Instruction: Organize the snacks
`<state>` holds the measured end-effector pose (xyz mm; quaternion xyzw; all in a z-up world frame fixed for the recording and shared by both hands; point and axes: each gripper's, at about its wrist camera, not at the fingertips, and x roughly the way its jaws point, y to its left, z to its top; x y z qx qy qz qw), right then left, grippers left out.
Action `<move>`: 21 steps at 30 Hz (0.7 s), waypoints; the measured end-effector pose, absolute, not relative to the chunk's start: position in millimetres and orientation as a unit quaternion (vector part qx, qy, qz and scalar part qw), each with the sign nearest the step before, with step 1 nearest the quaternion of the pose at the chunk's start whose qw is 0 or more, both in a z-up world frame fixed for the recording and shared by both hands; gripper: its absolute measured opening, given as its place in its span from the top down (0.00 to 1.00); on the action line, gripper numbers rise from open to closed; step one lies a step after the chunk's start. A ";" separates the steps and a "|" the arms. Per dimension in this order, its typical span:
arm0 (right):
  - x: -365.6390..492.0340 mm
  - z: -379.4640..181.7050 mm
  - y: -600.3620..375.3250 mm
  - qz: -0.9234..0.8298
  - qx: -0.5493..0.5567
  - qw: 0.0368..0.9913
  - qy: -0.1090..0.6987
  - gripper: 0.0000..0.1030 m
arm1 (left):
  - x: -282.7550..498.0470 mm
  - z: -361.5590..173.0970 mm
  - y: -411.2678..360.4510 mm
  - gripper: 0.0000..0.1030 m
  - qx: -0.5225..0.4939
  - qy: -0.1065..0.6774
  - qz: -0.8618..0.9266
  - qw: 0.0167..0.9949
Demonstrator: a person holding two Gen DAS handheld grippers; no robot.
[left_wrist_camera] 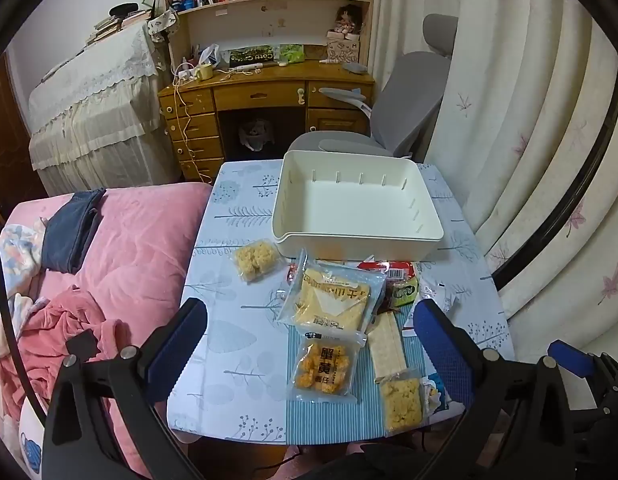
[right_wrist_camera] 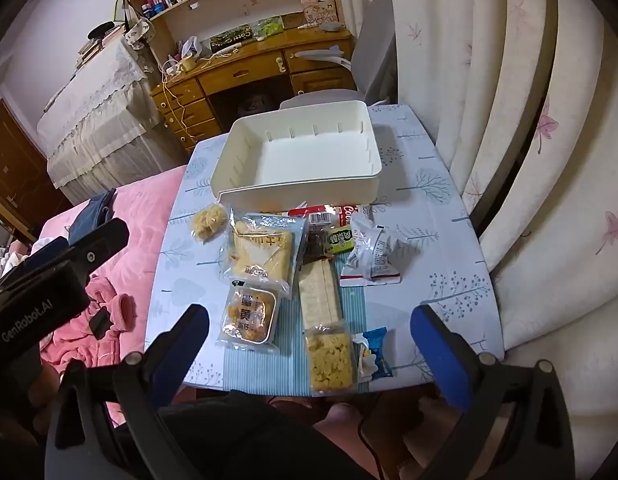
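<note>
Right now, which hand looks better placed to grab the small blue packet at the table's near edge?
Probably the right gripper. Its open fingers frame the blue packet, which lies near its right finger. In the left view, the packet sits half hidden behind the left gripper's right finger.

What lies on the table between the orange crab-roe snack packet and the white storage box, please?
In both wrist views, the large clear bread packet lies between the orange snack packet and the white box, overlapping the orange packet's far edge.
</note>
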<state>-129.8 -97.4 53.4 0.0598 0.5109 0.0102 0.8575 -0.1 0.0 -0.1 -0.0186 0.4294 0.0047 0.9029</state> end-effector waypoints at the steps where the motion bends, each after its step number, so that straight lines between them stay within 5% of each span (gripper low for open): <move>1: -129.4 53.1 -97.3 0.012 0.061 0.857 0.511 0.02 | -0.1 -0.1 -0.4 0.01 -0.018 0.430 0.004 0.903; 21: -126.9 47.8 -98.2 0.014 0.062 0.853 0.518 0.02 | 4.4 1.6 1.5 0.01 -0.024 0.432 0.004 0.902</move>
